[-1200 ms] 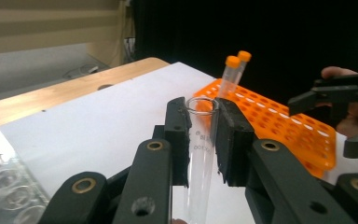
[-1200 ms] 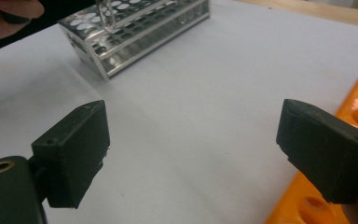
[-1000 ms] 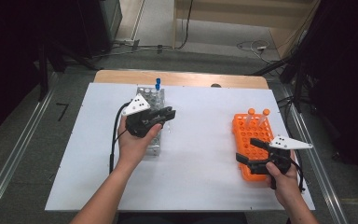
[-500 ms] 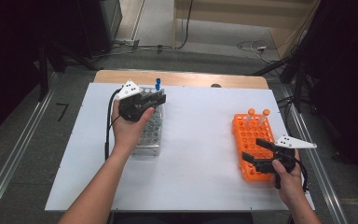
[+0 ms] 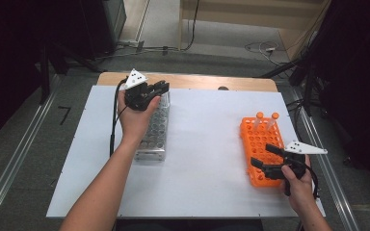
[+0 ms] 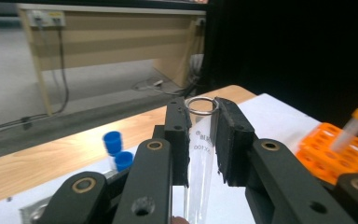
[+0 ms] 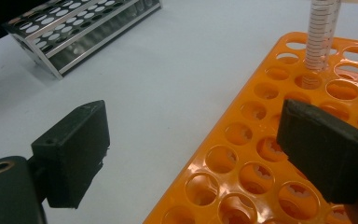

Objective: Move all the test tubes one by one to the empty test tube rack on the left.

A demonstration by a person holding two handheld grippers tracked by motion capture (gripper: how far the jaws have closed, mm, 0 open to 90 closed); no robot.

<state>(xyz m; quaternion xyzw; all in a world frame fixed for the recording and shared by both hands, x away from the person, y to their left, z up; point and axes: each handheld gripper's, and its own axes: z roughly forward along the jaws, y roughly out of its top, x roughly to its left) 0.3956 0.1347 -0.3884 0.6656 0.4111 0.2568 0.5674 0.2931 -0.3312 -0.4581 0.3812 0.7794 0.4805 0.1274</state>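
Observation:
My left gripper (image 5: 158, 89) hovers over the far end of the metal tube rack (image 5: 154, 137). It is shut on a clear, uncapped glass tube (image 6: 199, 144), held upright between its pads (image 6: 177, 135). Two blue-capped tubes (image 6: 113, 140) stand in the metal rack just beyond the jaws. My right gripper (image 5: 263, 155) is open above the near end of the orange rack (image 5: 255, 137), with nothing between its pads (image 7: 77, 149). Two orange-capped tubes (image 5: 259, 119) stand at the orange rack's far end; one graduated tube (image 7: 320, 42) rises ahead of the right jaws.
Both racks sit on a white mat (image 5: 207, 144) over a wooden table whose edge (image 5: 197, 82) shows at the back. Open mat lies between the racks. Cables (image 5: 260, 47) run across the floor beyond the table, and metal rails (image 5: 14, 163) flank it.
My left hand has moved away from me along the metal rack to its far end, carrying the clear tube. The right hand has stayed where it was.

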